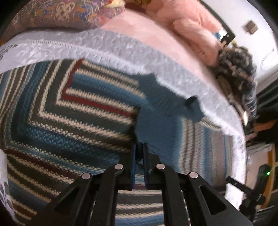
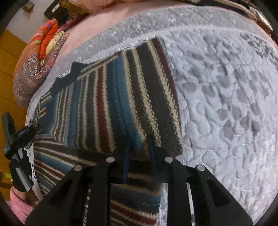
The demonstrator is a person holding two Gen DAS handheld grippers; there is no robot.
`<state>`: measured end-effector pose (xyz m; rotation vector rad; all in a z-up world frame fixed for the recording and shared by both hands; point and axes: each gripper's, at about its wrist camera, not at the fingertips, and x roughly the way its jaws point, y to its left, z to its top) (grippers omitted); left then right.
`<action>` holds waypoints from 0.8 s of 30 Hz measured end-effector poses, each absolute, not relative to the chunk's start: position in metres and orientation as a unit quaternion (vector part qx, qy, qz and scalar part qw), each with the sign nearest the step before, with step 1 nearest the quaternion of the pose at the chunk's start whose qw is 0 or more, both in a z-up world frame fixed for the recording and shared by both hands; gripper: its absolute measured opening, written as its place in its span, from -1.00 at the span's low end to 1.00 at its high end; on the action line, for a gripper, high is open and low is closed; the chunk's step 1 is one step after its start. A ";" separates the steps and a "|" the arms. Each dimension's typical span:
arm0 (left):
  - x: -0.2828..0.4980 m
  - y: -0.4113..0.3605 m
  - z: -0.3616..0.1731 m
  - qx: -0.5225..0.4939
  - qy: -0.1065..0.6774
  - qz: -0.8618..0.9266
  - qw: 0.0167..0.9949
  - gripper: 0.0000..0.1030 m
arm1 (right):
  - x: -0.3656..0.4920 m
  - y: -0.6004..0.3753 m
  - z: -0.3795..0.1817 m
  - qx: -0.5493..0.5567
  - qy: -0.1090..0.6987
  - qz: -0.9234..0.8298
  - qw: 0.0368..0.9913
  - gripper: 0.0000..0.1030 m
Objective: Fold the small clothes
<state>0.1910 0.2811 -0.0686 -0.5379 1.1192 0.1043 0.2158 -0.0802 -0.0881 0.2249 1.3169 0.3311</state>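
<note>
A knitted sweater [image 1: 73,111] striped in blue, cream, dark red and black lies on a pale quilted bedspread [image 1: 111,47]. My left gripper [image 1: 139,147] has its fingers nearly together, pinching the plain blue part of the sweater at its near edge. In the right wrist view a folded-over flap of the sweater [image 2: 125,97] rises from the bed, and my right gripper [image 2: 139,149] is shut on the flap's thick lower edge. Far left in that view, a gloved hand [image 2: 17,173] holds the left gripper [image 2: 37,126] at the sweater's side.
Pink fleece bedding [image 1: 182,27] and a patterned cushion [image 1: 57,13] lie beyond the bedspread. A dark knitted heap [image 1: 238,74] sits at its right edge. Open quilt [image 2: 225,104] spreads to the sweater's right. A black rig with a green light [image 1: 260,175] stands off the bed.
</note>
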 end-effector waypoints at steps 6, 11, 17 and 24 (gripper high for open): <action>0.182 0.287 -0.060 -0.246 0.518 0.053 0.817 -0.79 | 0.216 -0.074 -0.081 0.080 0.616 0.148 0.769 -0.59; 0.175 0.279 -0.012 -0.225 0.478 0.045 0.848 -0.70 | 0.209 -0.055 -0.040 0.086 0.589 0.177 0.784 -0.41; 0.192 0.230 -0.015 -0.200 0.507 0.005 0.839 -0.50 | 0.208 -0.018 -0.044 0.057 0.599 0.183 0.778 -0.39; 0.197 0.225 -0.067 -0.195 0.550 0.014 0.812 -0.50 | 0.213 0.000 -0.085 0.039 0.626 0.163 0.761 -0.38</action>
